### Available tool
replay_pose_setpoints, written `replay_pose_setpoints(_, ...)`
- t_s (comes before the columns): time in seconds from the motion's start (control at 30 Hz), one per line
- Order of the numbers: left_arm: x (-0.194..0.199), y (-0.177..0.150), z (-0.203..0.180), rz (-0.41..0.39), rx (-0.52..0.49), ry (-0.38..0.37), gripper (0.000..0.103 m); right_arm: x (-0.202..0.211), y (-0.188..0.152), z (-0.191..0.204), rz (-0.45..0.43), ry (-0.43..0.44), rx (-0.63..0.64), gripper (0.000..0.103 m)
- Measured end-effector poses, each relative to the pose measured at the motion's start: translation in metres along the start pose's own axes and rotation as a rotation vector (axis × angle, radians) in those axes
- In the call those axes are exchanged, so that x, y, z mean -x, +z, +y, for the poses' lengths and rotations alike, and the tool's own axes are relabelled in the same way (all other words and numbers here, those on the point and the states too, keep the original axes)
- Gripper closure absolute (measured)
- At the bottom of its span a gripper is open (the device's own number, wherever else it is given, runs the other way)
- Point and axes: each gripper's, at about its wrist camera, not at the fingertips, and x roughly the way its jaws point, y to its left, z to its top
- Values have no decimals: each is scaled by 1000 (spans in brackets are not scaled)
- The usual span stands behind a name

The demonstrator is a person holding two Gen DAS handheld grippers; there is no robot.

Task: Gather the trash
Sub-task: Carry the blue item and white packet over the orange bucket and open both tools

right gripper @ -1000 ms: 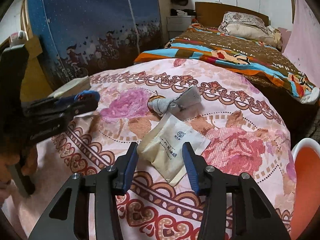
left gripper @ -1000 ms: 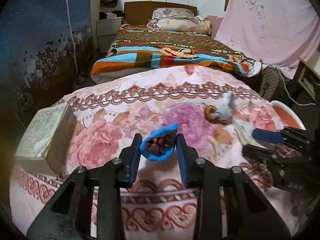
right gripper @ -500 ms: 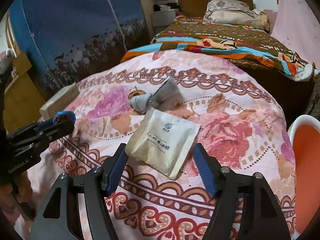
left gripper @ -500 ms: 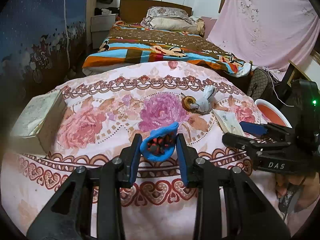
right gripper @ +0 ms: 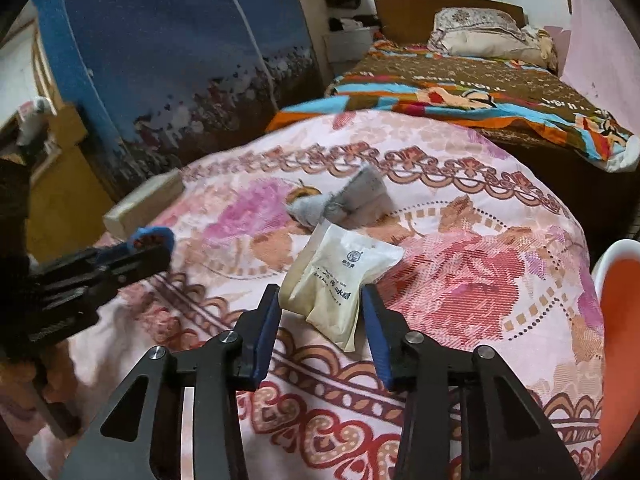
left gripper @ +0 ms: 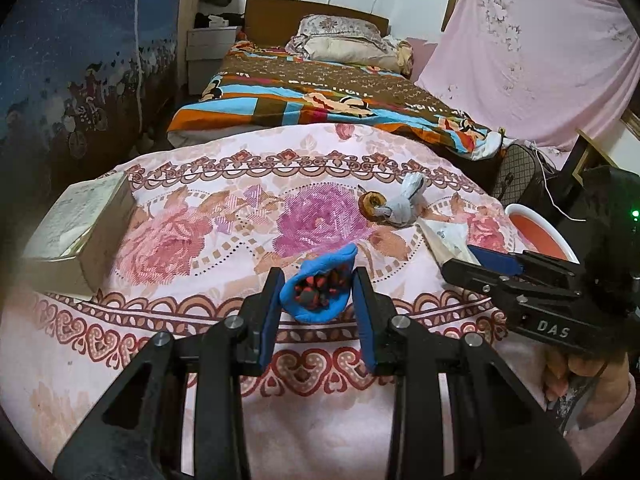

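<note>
A pink floral bedspread point(left gripper: 192, 240) covers the near surface, with a heart-patterned border along its front edge. A flat cardboard box point(left gripper: 76, 232) lies near its left edge. Behind stands 1 bed with a brown, orange and blue patterned blanket point(left gripper: 320, 96), 2 stacked pillows point(left gripper: 344, 42) and a wooden headboard point(left gripper: 272, 16). A pink sheet point(left gripper: 532, 64) hangs at the right. A dark blue printed curtain point(right gripper: 180, 60) hangs at the left, beside a white nightstand point(left gripper: 208, 52).
</note>
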Motion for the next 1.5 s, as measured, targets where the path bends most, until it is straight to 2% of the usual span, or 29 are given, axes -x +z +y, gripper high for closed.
replay_pose_setpoints(0.23,15,-4,-6,-86,14,-11,84,30,-3,6,-139,18,24,65)
replay_pose_setpoints(0.47,38,2,-27,-222,-9,-38,84,72,-9,6,-354,20,21,64)
replay_pose_setpoints(0.63,54,12,-53,-322,-69,-60,84,104,-14,4,-518,-55,46,64)
replay_pose_setpoints(0.83,63,18,-84,-390,-139,-91,84,140,-23,-2,-715,-153,66,64)
replay_pose_setpoints(0.93,66,20,-99,-412,-179,-119,84,152,-27,-7,-782,-197,62,64)
replay_pose_setpoints(1.03,67,22,-114,-431,-211,-143,84,163,-31,-16,-824,-240,49,64)
replay_pose_setpoints(1.23,66,28,-148,-455,-281,-197,84,178,-34,-41,-854,-291,-16,63)
replay_pose_setpoints(1.5,56,29,-180,-431,-326,-267,84,198,-42,-69,-884,-362,-89,62)
